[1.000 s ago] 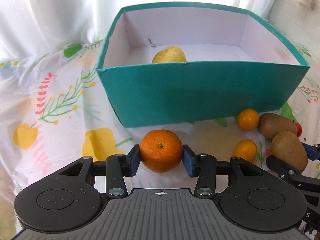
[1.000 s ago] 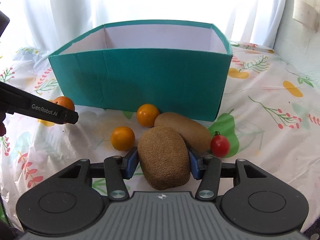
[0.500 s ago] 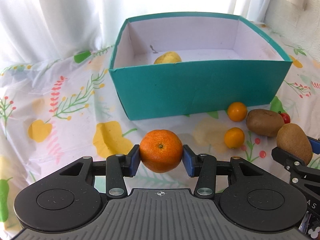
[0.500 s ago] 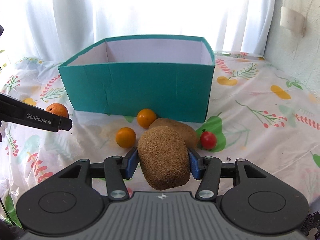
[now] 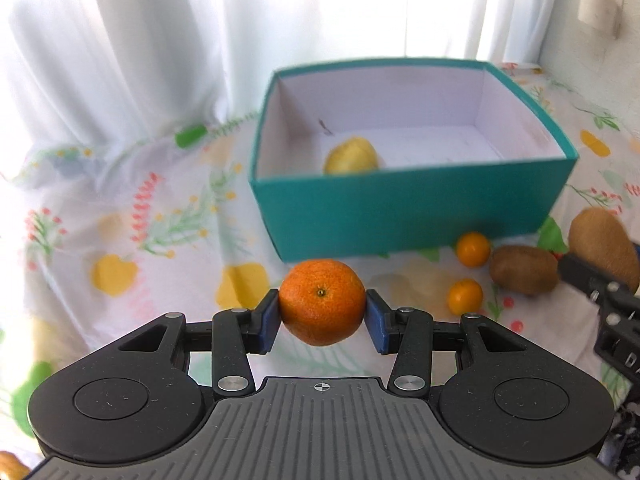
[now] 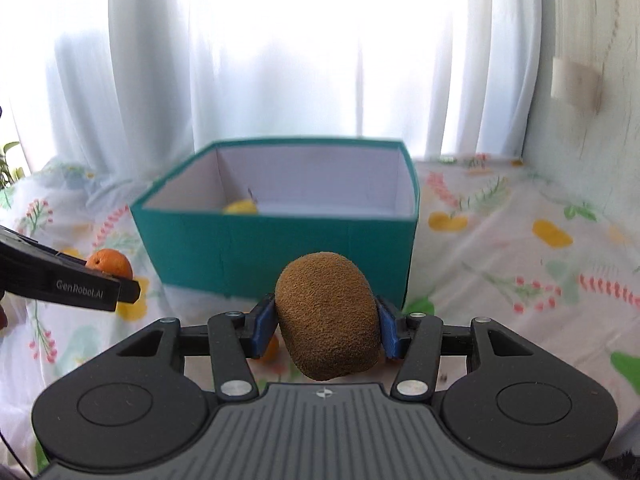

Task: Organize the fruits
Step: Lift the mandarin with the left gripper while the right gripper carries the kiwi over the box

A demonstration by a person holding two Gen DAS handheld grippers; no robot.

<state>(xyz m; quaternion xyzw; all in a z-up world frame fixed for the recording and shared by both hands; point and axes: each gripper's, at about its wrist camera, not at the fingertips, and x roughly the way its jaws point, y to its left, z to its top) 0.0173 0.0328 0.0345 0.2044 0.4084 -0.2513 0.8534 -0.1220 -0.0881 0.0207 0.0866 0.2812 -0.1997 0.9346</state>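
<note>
Gripping across their middles, the left tool (image 5: 322, 314) is clenched on a round, firm, dimpled orange mandarin (image 5: 322, 301) and the right tool (image 6: 326, 330) on a fuzzy, softer brown kiwi (image 6: 328, 316), both light, raised near the teal cardboard box (image 5: 404, 216).

Strong daylight comes through the white curtain (image 6: 320, 60) behind and burns it almost to pure white, while the teal box (image 5: 408, 208) and the flowered tablecloth (image 5: 120, 220) look softly blurred, and the fisheye lens bends and darkens the corners of both views.
</note>
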